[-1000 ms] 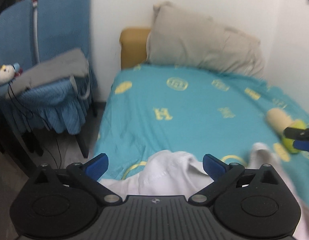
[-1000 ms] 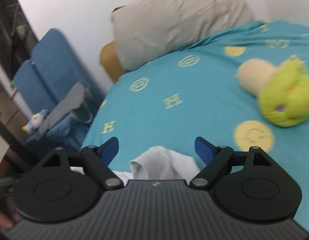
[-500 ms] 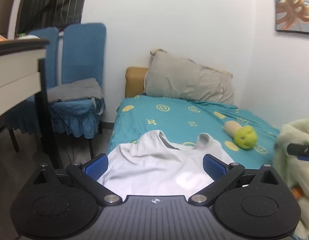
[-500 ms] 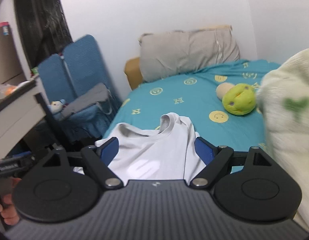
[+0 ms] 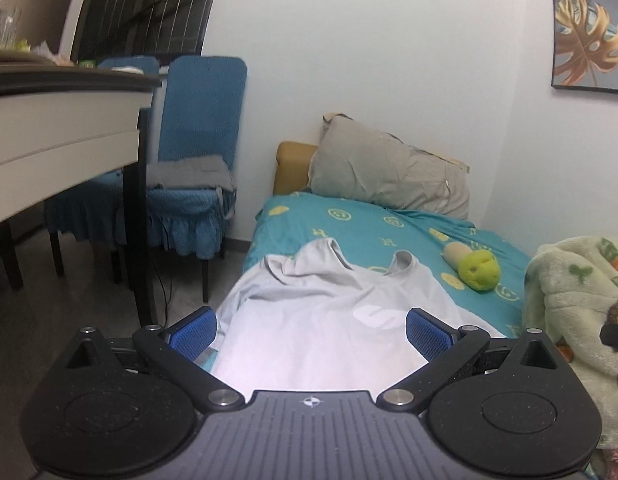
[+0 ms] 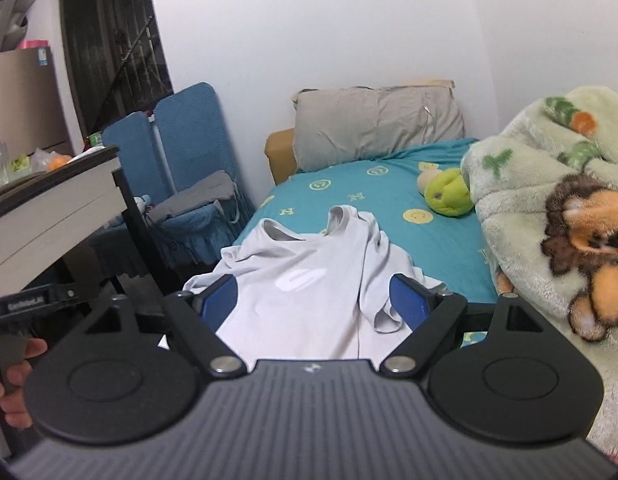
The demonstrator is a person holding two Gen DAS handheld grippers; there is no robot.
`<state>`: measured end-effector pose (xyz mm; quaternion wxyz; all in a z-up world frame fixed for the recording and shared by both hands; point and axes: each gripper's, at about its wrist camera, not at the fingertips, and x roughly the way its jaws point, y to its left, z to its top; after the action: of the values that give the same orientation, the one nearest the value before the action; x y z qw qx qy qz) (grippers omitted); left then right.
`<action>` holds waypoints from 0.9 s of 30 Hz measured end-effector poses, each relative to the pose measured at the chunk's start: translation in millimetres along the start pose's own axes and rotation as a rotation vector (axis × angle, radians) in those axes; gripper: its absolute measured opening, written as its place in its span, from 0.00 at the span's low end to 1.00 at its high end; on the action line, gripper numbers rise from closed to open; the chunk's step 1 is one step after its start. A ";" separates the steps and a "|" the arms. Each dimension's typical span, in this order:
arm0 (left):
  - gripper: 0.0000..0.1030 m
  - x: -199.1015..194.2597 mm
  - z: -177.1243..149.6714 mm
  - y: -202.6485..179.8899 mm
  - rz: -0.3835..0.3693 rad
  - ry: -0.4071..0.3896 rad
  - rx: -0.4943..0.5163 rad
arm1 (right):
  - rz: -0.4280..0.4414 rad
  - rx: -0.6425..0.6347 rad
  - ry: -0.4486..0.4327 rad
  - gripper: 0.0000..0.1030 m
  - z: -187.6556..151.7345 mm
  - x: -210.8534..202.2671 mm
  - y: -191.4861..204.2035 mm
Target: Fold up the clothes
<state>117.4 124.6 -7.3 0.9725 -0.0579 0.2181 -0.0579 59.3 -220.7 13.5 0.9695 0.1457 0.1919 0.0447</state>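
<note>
Item: 1 white shirt (image 5: 329, 320), crumpled at bed's (image 5: 409, 232) foot edge. Both grippers, left (image 5: 311, 330) and right (image 6: 313, 300), spread wide, empty. Step: pre-fold; next needs flattening, sleeve pickup.

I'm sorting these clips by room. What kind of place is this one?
Most likely a small bedroom at home: a bed with a teal sheet and a grey pillow, a white T-shirt spread on it, and a plush toy.

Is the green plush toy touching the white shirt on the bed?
Apart. The right wrist view shows bare teal sheet between the green plush toy and the white shirt; the left wrist view shows the same gap.
</note>
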 end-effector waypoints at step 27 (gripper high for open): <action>0.61 297.0 -89.0 217.2 0.065 0.348 -1.011 | 0.031 0.142 0.108 0.82 -36.0 113.7 -24.3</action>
<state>364.8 290.2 -241.1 0.7742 -0.5017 0.3785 0.0759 151.0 -218.1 -66.5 0.9441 0.2145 0.2443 0.0538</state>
